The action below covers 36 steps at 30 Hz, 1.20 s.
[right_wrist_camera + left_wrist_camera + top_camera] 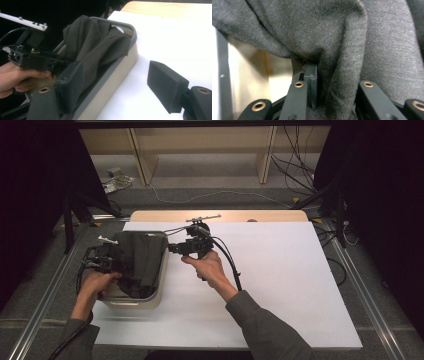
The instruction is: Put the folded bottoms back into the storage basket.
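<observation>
A dark grey cloth (137, 262) lies heaped in a beige bin (150, 301) at the left of the white table (280, 285); the left gripper (107, 262) is clamped on a fold of it; the right gripper (175, 248), jaws apart, sits at the bin's rim; no readable writing anywhere.

bare white tabletop (280, 270) lies open beyond the right gripper (115, 90); the beige bin's (112, 77) rim and heaped dark cloth (95, 45) block its other side.
</observation>
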### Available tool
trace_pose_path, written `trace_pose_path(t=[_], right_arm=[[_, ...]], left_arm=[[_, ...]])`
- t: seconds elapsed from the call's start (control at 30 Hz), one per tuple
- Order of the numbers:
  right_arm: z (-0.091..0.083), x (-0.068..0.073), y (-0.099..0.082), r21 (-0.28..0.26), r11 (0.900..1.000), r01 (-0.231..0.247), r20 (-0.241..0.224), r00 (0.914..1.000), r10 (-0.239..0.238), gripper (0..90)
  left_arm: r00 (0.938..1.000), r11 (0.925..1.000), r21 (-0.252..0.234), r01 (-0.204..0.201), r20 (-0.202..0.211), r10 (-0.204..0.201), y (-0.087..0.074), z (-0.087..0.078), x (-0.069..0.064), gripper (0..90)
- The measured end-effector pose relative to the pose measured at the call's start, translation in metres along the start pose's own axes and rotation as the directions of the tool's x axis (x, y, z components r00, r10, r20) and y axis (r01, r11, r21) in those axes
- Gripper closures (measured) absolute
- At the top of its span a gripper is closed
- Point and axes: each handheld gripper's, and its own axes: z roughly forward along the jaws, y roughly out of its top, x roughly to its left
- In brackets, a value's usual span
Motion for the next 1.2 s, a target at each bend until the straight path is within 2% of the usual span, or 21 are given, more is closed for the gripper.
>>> trace_pose_path(t=[0.17, 0.2, 0.23, 0.27, 0.3, 0.33, 0.37, 0.4, 0.43, 0.53, 0.57, 0.6, 0.63, 0.83, 0.9, 0.93, 1.03, 1.1, 1.13, 1.17, 1.2], right_arm=[[-0.005, -0.004, -0.004, -0.003, 1.0, 0.002, -0.006, 1.0, -0.002, 29.8], [-0.009, -0.006, -0.006, -0.004, 1.0, 0.007, -0.003, 1.0, -0.007, 29.8], [-0.009, -0.006, -0.006, -0.004, 1.0, 0.007, -0.003, 1.0, -0.007, 29.8], [-0.012, -0.008, -0.008, -0.005, 0.9998, 0.017, 0.003, 0.9998, -0.017, 29.8], [-0.012, -0.008, -0.008, -0.005, 0.9998, 0.017, 0.003, 0.9998, -0.017, 29.8], [-0.017, -0.011, -0.01, -0.009, 0.9998, 0.019, -0.001, 0.9998, -0.019, 29.7], [-0.017, -0.011, -0.01, -0.009, 0.9998, 0.019, -0.001, 0.9998, -0.019, 29.7], [-0.023, -0.013, -0.013, -0.009, 0.9995, 0.031, 0.004, 0.9995, -0.031, 29.5], [-0.023, -0.013, -0.013, -0.009, 0.9995, 0.031, 0.004, 0.9995, -0.031, 29.5], [-0.032, -0.016, -0.017, -0.017, 0.9985, 0.053, 0.023, 0.9984, -0.052, 29.4], [-0.035, -0.017, -0.018, -0.02, 0.998, 0.06, 0.031, 0.9977, -0.06, 29.4], [-0.04, -0.02, -0.019, -0.025, 0.9977, 0.063, 0.039, 0.9973, -0.062, 29.4], [-0.04, -0.02, -0.019, -0.025, 0.9977, 0.063, 0.039, 0.9973, -0.062, 29.4], [-0.052, -0.03, -0.026, -0.034, 0.9977, 0.059, 0.042, 0.9975, -0.058, 29.4], [-0.057, -0.035, -0.03, -0.03, 0.998, 0.055, 0.044, 0.9976, -0.054, 29.2], [-0.057, -0.035, -0.03, -0.03, 0.998, 0.055, 0.044, 0.9976, -0.054, 29.2], [-0.061, -0.039, -0.033, -0.034, 0.9977, 0.059, 0.055, 0.9969, -0.057, 29.2], [-0.065, -0.042, -0.035, -0.034, 0.9977, 0.059, 0.062, 0.9965, -0.056, 29.1], [-0.069, -0.045, -0.038, -0.034, 0.9974, 0.063, 0.073, 0.9955, -0.06, 29.0], [-0.069, -0.045, -0.038, -0.034, 0.9974, 0.063, 0.073, 0.9955, -0.06, 29.0], [-0.071, -0.047, -0.039, -0.037, 0.9972, 0.065, 0.078, 0.995, -0.062, 28.9]], left_arm=[[0.9998, 0.9999, -0.001, 0.015, 0.009, -0.015, 0.0, -0.001, 0.002, 68.6], [0.9998, 0.9998, -0.002, 0.019, 0.01, -0.019, 0.0, -0.002, 0.003, 64.4], [0.9997, 0.9998, -0.002, 0.021, 0.008, -0.021, -0.001, -0.004, 0.004, 64.4], [0.9995, 0.9995, 0.001, 0.031, 0.004, -0.031, 0.0, -0.011, 0.005, 56.7], [0.9995, 0.9995, 0.001, 0.031, 0.004, -0.031, 0.0, -0.011, 0.005, 53.1], [0.9979, 0.9987, -0.01, 0.051, 0.041, -0.05, 0.001, -0.016, 0.008, 43.1], [0.9963, 0.9978, -0.017, 0.064, 0.058, -0.063, 0.002, -0.021, 0.009, 43.1], [0.9969, 0.9978, -0.024, 0.061, 0.051, -0.06, 0.004, -0.031, 0.011, 35.0], [0.9969, 0.9978, -0.024, 0.061, 0.051, -0.06, 0.004, -0.031, 0.011, 31.7], [0.9971, 0.9939, -0.083, 0.073, 0.026, -0.071, 0.008, -0.047, 0.012, 28.4], [0.9967, 0.9911, -0.106, 0.08, 0.017, -0.079, 0.009, -0.049, 0.013, 27.4], [0.9957, 0.985, -0.146, 0.092, 0.005, -0.092, 0.011, -0.052, 0.016, 25.7], [0.9957, 0.985, -0.146, 0.092, 0.005, -0.092, 0.011, -0.052, 0.016, 25.7], [0.991, 0.9661, -0.221, 0.133, 0.014, -0.133, 0.017, -0.049, 0.025, 26.7], [0.9892, 0.9609, -0.236, 0.145, 0.013, -0.146, 0.023, -0.045, 0.029, 27.6], [0.9892, 0.9609, -0.236, 0.145, 0.013, -0.146, 0.023, -0.045, 0.029, 28.2], [0.9869, 0.9521, -0.261, 0.16, 0.025, -0.159, 0.03, -0.04, 0.03, 30.7], [0.9872, 0.9525, -0.26, 0.159, 0.029, -0.157, 0.032, -0.035, 0.029, 34.1], [0.9879, 0.9542, -0.256, 0.155, 0.026, -0.153, 0.033, -0.033, 0.028, 42.1], [0.9877, 0.9558, -0.249, 0.156, 0.032, -0.153, 0.034, -0.031, 0.028, 42.1], [0.9876, 0.9571, -0.244, 0.157, 0.043, -0.151, 0.035, -0.029, 0.027, 46.5]])
